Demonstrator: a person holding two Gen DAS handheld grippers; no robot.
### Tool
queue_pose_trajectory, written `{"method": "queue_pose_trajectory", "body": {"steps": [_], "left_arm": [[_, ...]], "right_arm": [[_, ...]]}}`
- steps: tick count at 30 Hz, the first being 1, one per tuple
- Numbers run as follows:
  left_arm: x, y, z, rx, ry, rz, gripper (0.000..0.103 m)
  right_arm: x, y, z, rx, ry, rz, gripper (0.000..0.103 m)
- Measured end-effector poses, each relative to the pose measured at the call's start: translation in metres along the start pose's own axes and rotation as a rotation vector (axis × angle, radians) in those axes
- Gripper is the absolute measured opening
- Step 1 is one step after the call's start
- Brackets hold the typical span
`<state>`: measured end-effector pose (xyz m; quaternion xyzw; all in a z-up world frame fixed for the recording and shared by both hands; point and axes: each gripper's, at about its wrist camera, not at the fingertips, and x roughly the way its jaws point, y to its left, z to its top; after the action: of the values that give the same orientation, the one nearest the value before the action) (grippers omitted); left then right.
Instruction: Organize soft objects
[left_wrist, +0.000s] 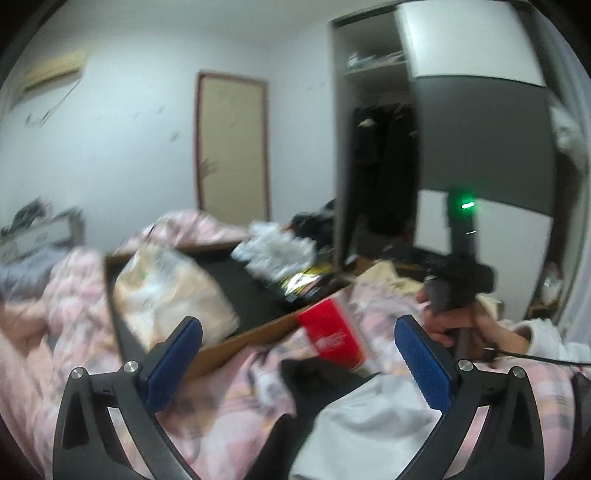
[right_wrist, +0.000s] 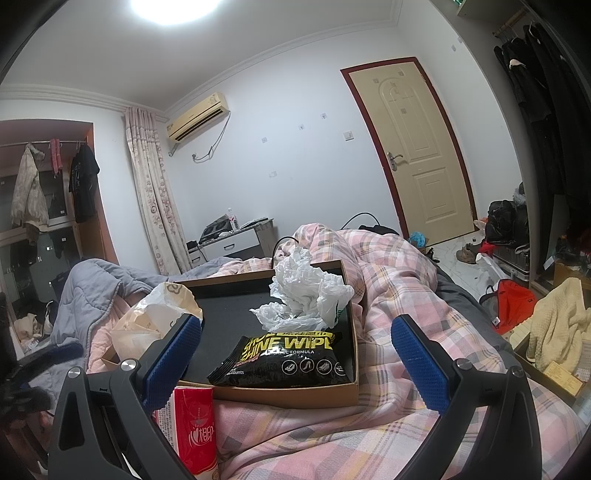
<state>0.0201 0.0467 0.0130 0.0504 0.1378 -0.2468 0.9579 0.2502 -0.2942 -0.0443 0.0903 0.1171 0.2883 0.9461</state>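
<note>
Right wrist view: my right gripper (right_wrist: 297, 343) gapes empty over the shallow brown tray (right_wrist: 352, 373), black-lined, holding a glossy black wipes pack (right_wrist: 284, 356), crumpled white plastic bag (right_wrist: 306, 295) and beige bag (right_wrist: 155, 317). A red tissue pack (right_wrist: 194, 424) lies beside it on the pink plaid quilt (right_wrist: 399, 280). My left gripper (left_wrist: 299, 362) is spread too, holding nothing.

Left wrist view smeared by motion blur so we cannot read the red packet (left_wrist: 330, 334) beside the tray (left_wrist: 255, 334), tray's near-left corner hidden behind our gripper finger (right_wrist: 171, 360), red packet (right_wrist: 195, 424) cut off below the tray (right_wrist: 284, 395).
</note>
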Motion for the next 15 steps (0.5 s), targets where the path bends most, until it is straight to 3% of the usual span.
{"method": "queue_pose_trajectory", "body": {"steps": [2, 4, 6, 10, 15], "left_arm": [[-0.005, -0.011, -0.007, 0.141, -0.073, 0.020, 0.103], [-0.004, -0.018, -0.015, 0.235, -0.080, 0.078, 0.103], [0.001, -0.014, -0.020, 0.220, -0.030, 0.059, 0.103], [0.008, -0.004, -0.027, 0.151, 0.065, -0.092, 0.103], [0.001, 0.006, -0.038, 0.165, 0.070, -0.146, 0.103]], "right_arm": [[0.000, 0.000, 0.000, 0.001, 0.001, 0.000, 0.102], [0.000, 0.000, 0.000, 0.003, 0.000, 0.001, 0.102], [0.000, 0.001, 0.000, 0.003, 0.000, 0.000, 0.102], [0.000, 0.001, -0.001, 0.003, -0.001, 0.000, 0.102], [0.000, 0.000, 0.000, 0.004, -0.001, 0.000, 0.102]]}}
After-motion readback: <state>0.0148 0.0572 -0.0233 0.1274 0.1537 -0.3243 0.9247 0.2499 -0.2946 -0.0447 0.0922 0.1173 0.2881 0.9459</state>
